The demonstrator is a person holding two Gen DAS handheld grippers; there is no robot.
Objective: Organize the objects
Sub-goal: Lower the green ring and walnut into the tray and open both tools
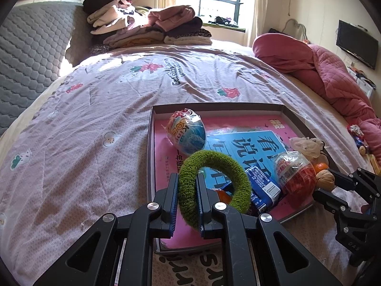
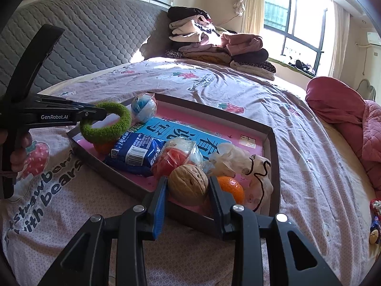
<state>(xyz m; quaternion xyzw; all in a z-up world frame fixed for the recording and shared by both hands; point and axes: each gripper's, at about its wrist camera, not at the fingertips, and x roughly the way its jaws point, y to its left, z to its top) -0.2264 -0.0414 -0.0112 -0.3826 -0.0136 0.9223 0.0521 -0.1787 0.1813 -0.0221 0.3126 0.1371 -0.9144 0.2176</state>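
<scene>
My left gripper [image 1: 187, 178] is shut on a fuzzy green ring [image 1: 214, 181] and holds it above the near corner of a shallow box tray [image 1: 150, 143]; the ring also shows in the right wrist view [image 2: 107, 126]. My right gripper [image 2: 188, 181] is shut on a brown walnut [image 2: 188, 183] over the tray's near rim [image 2: 273, 166]. In the tray lie a pink and blue book [image 1: 238, 143], a blue snack pack [image 2: 135, 155], two wrapped toy eggs [image 1: 187, 132] [image 2: 176, 157], an orange [image 2: 231, 187] and a cloth pouch [image 2: 257, 174].
The tray sits on a bed with a pink strawberry-print cover [image 1: 95, 119]. Folded clothes [image 1: 147, 26] are piled at the far end by a grey quilted headboard [image 1: 28, 66]. A red quilt [image 1: 333, 76] lies at the right, with small toys [image 2: 375, 221] by the edge.
</scene>
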